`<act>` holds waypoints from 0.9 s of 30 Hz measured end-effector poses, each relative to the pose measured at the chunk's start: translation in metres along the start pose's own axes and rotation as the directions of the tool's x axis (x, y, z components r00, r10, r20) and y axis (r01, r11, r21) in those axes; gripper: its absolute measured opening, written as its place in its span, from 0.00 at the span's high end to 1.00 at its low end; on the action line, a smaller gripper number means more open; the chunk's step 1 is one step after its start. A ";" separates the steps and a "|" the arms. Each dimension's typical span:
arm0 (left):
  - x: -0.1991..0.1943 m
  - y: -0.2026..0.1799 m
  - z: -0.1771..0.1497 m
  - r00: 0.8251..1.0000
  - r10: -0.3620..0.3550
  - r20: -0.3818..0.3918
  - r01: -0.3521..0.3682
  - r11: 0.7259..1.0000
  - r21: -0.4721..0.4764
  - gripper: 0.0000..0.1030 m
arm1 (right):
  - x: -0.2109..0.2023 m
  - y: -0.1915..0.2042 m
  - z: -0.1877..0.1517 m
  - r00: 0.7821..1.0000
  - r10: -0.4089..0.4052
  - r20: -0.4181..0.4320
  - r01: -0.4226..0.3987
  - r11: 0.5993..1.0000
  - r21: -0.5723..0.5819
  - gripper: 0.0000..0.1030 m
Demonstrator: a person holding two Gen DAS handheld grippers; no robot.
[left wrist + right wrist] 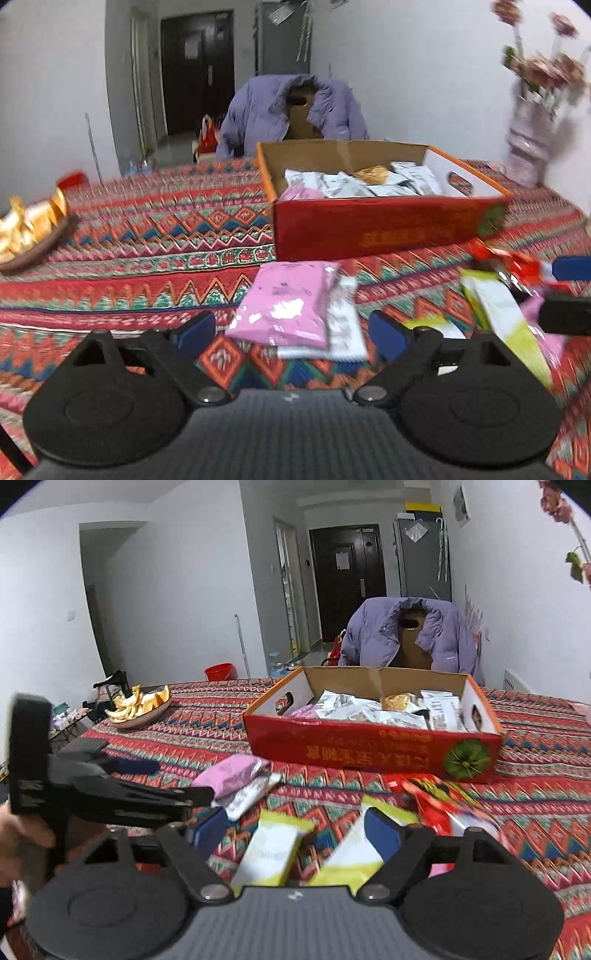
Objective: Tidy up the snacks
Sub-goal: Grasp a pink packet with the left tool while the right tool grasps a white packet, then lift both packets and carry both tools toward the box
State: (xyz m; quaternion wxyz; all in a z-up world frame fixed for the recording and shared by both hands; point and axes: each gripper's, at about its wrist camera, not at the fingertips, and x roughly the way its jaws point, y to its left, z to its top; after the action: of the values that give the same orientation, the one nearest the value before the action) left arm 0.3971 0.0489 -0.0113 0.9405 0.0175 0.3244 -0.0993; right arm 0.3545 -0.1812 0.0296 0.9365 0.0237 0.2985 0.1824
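Note:
A red cardboard box (388,229) (373,749) holds several white, pink and gold snack packets. Loose snacks lie in front of it on the patterned cloth. My left gripper (291,332) is open and empty, its jaws on either side of a pink packet (288,299) that lies over a white packet (347,325). My right gripper (295,830) is open and empty over two yellow-green packets (273,849). Red packets (436,797) (509,262) lie to the right. The left gripper also shows at the left of the right wrist view (147,779), beside the pink packet (229,771).
A dish of golden snacks (136,705) (26,229) sits on the table at far left. A vase of flowers (528,144) stands at back right. A chair with a purple jacket (410,635) stands behind the box. The table is covered by a patterned cloth (147,229).

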 end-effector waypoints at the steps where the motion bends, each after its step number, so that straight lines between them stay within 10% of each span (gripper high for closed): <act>1: 0.010 0.007 0.003 1.000 -0.012 -0.003 0.012 0.999 -0.032 0.15 | 0.008 0.000 0.004 1.000 0.002 -0.006 -0.002 1.000 0.002 0.26; 12: 0.054 0.032 0.007 0.990 -0.131 -0.049 0.127 0.989 -0.072 0.39 | 0.087 0.009 0.028 0.995 0.040 -0.096 -0.039 0.999 0.020 0.28; 17: 0.023 0.039 0.001 0.997 0.053 -0.048 -0.053 0.999 0.001 0.39 | 0.128 0.027 0.031 0.978 0.076 -0.195 -0.071 0.997 0.031 0.28; 27: -0.058 0.091 -0.017 0.988 0.152 -0.002 -0.151 0.975 -0.163 0.39 | 0.188 0.068 0.035 0.954 0.114 -0.278 -0.107 0.993 0.040 0.28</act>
State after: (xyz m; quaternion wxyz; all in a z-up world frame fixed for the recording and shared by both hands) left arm 0.3599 0.1495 0.0078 0.9453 -0.0352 0.3243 -0.0005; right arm 0.4938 -0.0489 -0.0347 0.8729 0.0258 0.4283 0.2323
